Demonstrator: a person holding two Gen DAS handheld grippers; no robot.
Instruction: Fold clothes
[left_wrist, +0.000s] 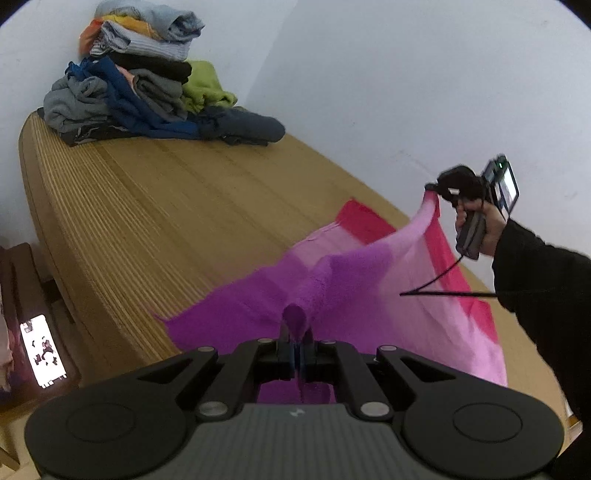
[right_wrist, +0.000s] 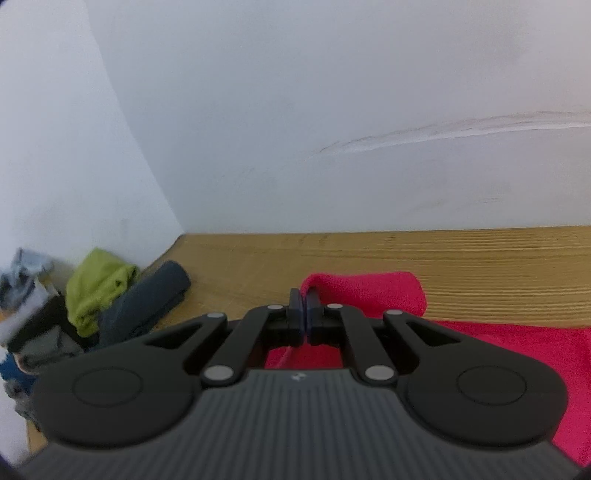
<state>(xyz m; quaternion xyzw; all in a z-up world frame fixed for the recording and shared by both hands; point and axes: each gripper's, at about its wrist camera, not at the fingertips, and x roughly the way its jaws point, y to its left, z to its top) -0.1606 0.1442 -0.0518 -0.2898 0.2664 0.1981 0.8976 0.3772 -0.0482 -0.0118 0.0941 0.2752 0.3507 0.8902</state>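
No readable text, label, brand name or number appears in either view. A small pale emblem on the ribbed grey gripper body (left_wrist: 297, 412) is too small to make out, and the lit phone screen (left_wrist: 43, 350) at far left shows only blotches.

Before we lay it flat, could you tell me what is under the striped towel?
Under the striped towel only the wooden table shows around its edges; whatever lies beneath its middle is covered.
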